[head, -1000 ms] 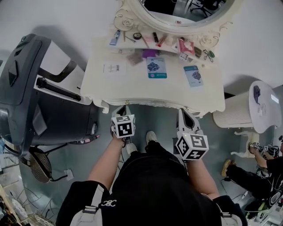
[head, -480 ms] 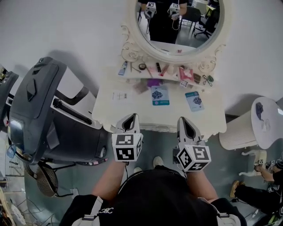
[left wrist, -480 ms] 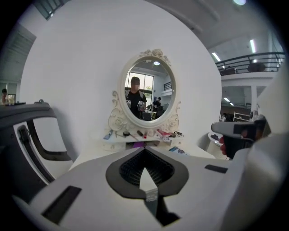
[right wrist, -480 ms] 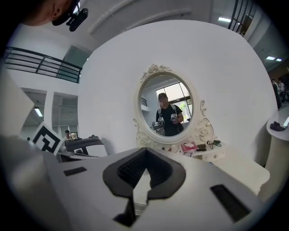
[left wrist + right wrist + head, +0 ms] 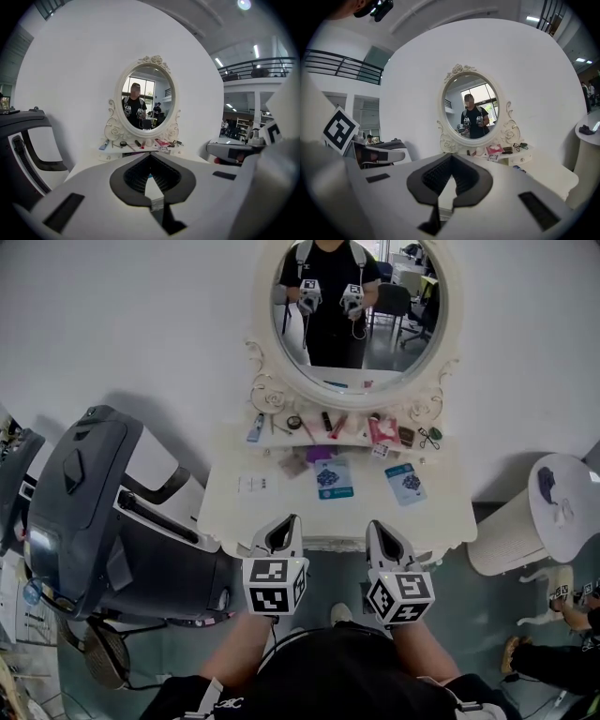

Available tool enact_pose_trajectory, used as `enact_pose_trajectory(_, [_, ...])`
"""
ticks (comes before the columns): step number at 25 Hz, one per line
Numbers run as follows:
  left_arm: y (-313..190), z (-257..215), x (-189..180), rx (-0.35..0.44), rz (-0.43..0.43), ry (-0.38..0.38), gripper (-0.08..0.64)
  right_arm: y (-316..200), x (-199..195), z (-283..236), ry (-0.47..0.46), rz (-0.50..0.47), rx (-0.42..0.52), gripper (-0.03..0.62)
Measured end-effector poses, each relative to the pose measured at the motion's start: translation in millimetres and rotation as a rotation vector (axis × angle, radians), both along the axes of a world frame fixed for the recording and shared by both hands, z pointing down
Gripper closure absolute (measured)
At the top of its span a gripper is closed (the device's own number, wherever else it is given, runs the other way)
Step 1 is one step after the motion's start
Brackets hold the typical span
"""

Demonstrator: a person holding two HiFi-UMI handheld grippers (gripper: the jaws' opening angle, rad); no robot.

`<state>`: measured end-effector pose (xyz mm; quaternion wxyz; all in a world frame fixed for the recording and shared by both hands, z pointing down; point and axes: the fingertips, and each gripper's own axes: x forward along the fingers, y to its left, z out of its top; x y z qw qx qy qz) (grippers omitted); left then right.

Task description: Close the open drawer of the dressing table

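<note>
Dressing table (image 5: 441,507) beyond both grippers (image 5: 292,519) (image 5: 372,525)

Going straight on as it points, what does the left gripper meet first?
The left gripper would likely pass above the tabletop and meet the cluttered shelf under the mirror; depth unclear.

The person wears a black top (image 5: 337,676) crossed by pale grey shoulder straps (image 5: 202,697), with a small white logo (image 5: 227,702) beside the left one. The left gripper (image 5: 289,521) and the right gripper (image 5: 373,526) look alike: smooth white plastic shells tapering to a point, jaws lined with black ribbed pads (image 5: 136,176) around a dark leaf-shaped hollow, and narrow black slots (image 5: 64,212) set in the flanks. Behind each shell sits a white cube (image 5: 275,585) printed with black square markers.
</note>
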<state>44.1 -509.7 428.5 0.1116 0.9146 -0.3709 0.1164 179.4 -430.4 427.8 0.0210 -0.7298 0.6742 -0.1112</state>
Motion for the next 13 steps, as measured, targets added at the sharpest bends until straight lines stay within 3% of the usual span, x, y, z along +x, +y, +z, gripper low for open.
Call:
enact_pose_trajectory(5, [3, 7, 3, -0.057, 0.017, 0.036, 0.554, 4, 0, 4, -0.02, -0.007, -0.008, 0.583])
enact_pose_trajectory(13, [7, 11, 2, -0.063, 0.022, 0.036, 0.554, 6, -3, 8, -0.016, -0.009, -0.016, 0.583])
